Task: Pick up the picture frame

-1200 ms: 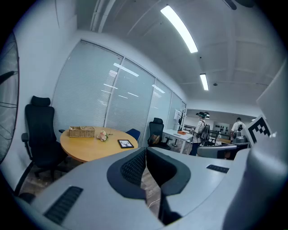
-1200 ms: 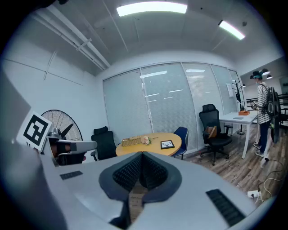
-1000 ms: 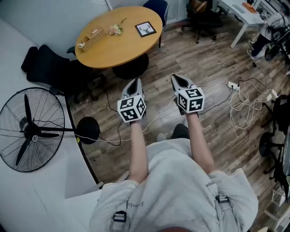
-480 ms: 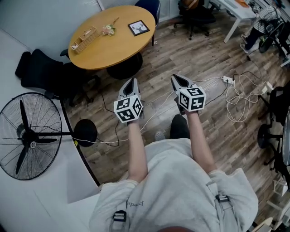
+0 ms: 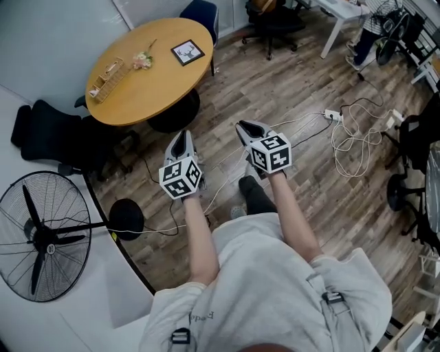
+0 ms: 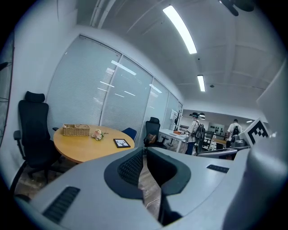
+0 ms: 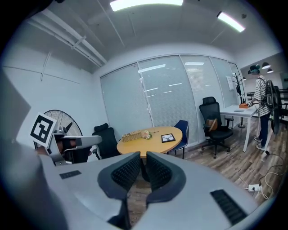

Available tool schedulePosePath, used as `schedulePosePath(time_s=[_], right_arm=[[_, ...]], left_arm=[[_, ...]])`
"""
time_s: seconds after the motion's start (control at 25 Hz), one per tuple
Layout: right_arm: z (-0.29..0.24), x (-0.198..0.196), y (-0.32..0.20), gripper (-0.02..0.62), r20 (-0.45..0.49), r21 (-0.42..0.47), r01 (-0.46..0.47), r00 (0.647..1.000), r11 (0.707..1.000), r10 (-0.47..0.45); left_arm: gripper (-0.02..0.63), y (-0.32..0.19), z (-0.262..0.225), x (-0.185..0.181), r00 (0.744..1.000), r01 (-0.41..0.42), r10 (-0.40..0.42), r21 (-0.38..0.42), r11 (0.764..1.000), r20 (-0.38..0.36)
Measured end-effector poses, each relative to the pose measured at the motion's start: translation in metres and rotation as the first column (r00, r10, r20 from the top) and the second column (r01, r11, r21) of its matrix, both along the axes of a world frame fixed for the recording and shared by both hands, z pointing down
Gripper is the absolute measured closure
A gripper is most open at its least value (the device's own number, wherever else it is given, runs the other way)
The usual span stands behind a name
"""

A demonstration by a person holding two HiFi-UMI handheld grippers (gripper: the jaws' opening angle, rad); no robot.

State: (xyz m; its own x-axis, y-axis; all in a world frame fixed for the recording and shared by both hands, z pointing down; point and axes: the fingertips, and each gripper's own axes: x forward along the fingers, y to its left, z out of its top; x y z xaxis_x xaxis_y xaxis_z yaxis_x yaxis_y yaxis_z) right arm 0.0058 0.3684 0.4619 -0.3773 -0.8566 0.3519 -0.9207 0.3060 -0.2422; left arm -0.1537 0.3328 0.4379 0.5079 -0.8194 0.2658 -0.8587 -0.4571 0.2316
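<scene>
Above the wooden floor (image 5: 302,89), well short of the round wooden surface (image 5: 158,86), both grippers were held side by side in the air. The person's 2 bare forearms reached forward from the body, the left forearm (image 5: 196,240) and the right forearm (image 5: 297,216) roughly parallel. Each ended in a marker cube, with the jaws pointing ahead toward the surface and tipped slightly downward.

The left gripper (image 5: 183,133) was clenched, its jaw tips meeting and nothing caught between them. The right gripper (image 5: 242,125) had just been opening; its jaws stood a narrow crack apart, with nothing between them.

The picture frame (image 5: 187,52) lay flat near the far right edge of the surface, dark-bordered with a pale picture, well apart from both grippers. Left of it on the same surface lay a small bunch of flowers (image 5: 142,60), and further left a wicker basket (image 5: 105,71).

A blue chair (image 5: 199,12) stood at the far side of the surface near the frame, and a black office chair (image 5: 48,130) at its left. A large floor fan (image 5: 41,237) stood left of the person, and a tangle of white cables (image 5: 350,134) lay on the floor to the right.
</scene>
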Motion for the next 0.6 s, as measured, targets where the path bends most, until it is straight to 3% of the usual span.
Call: schedulePosePath(time_s=[0.32,0.48,0.6], right_arm=[[-0.003,0.006,-0.037,0.485,0.023,-0.001,0.008,1.0,1.0,-0.008],[-0.001,0.018,-0.062,0.474,0.017,0.001,0.023,1.0,1.0,-0.023],[-0.005,0.026,-0.089,0.474,0.04,0.01,0.021,0.999,1.0,-0.022]], left_arm=[[0.572,-0.033,-0.002,0.008,0.999,-0.005,0.005,0.003,1.0,0.036],[0.472,-0.055,0.004,0.022,0.998,-0.018,0.018,-0.006,1.0,0.052],[0.467,-0.076,0.003,0.027,0.997,-0.012,0.013,-0.008,1.0,0.076]])
